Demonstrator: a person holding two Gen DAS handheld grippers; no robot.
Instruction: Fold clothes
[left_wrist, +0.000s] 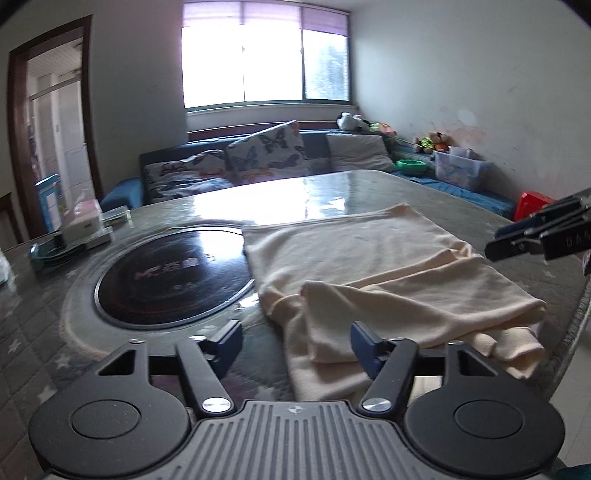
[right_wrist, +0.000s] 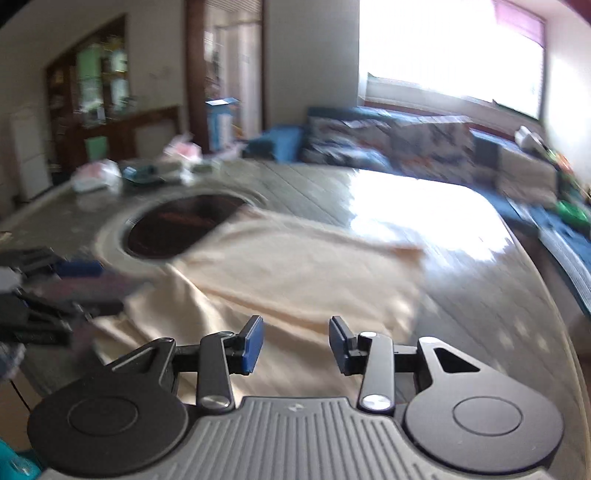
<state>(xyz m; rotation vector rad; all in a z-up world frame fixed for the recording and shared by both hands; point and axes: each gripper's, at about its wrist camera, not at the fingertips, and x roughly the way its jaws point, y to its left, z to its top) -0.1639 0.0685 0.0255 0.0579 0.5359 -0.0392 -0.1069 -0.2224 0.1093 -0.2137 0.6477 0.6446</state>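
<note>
1. Cream garment (left_wrist: 373, 266) lies part-folded on the table (left_wrist: 332, 188), near edge overhanging, beside the inset black hob (left_wrist: 173, 273).
2. Left gripper (left_wrist: 295, 347): jaws part open, cloth below, nothing pinched. Right gripper (right_wrist: 295, 343): part open, empty.
3. Risk: pinching one layer only, dragging the fold undone.
4. Far table half bare; grippers could collide.

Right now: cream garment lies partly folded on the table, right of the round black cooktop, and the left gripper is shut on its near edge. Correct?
Not quite. The left gripper is open: in the left wrist view its pads stand apart, pressing on nothing, with cloth lying between them. The rest holds: the cream garment lies partly folded on the table, right of the round black cooktop.
</note>
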